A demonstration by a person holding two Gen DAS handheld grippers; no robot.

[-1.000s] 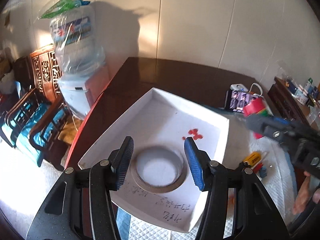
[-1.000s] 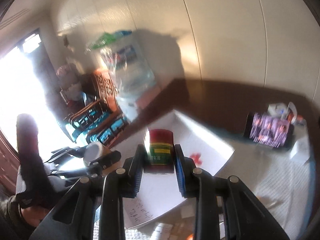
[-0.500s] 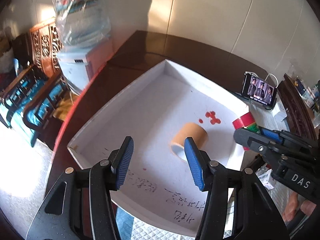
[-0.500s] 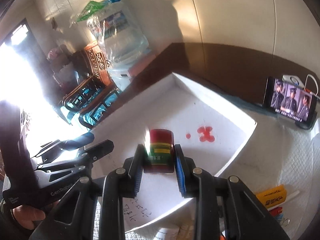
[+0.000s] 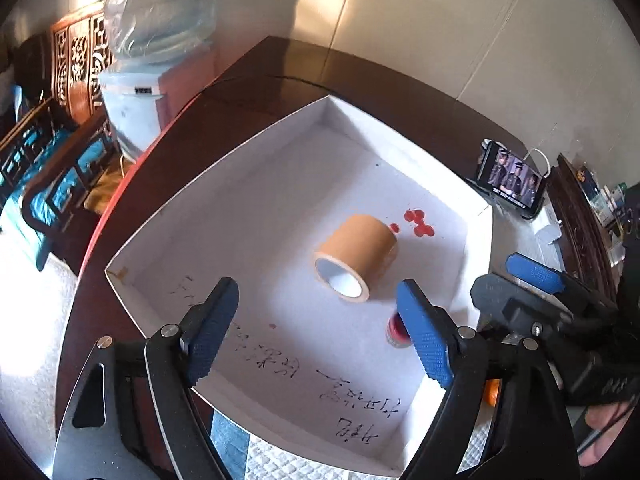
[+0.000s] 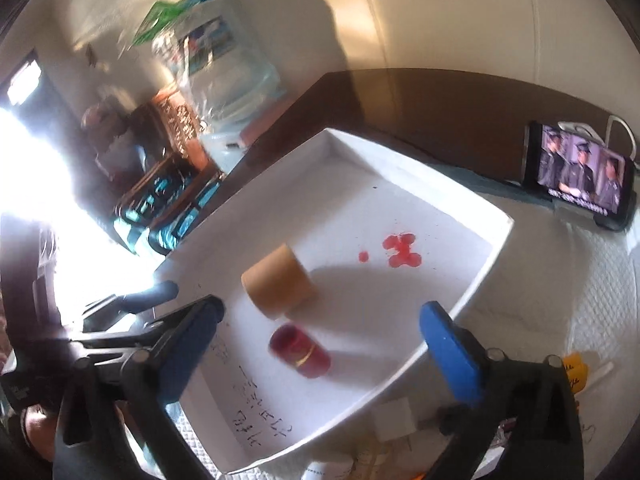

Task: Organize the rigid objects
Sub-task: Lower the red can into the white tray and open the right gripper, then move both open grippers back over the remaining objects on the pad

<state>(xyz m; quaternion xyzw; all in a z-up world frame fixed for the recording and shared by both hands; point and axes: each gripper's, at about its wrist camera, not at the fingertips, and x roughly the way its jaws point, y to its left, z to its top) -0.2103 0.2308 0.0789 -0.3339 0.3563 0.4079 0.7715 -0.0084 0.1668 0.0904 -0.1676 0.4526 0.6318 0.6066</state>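
- Left gripper (image 5: pixel 316 336), its two blue-padded jaws opening with nothing between them, hovers over the shallow white cardboard tray (image 5: pixel 224 160).
- The tan roll of tape (image 5: pixel 354 256) lies on its side on the tray floor at about one o'clock from that claw, its long axis running from seven to one o'clock, hollow end towards the camera.
- The small dark-red jar with a gold band (image 6: pixel 300 350) (blurred) lies tipped on the tray floor, just beside the roll.
- Right gripper (image 6: pixel 320 336) is released, jaws opening wide; the jar sits free between them, touching neither pad, and I judge this hand the nearer to it.
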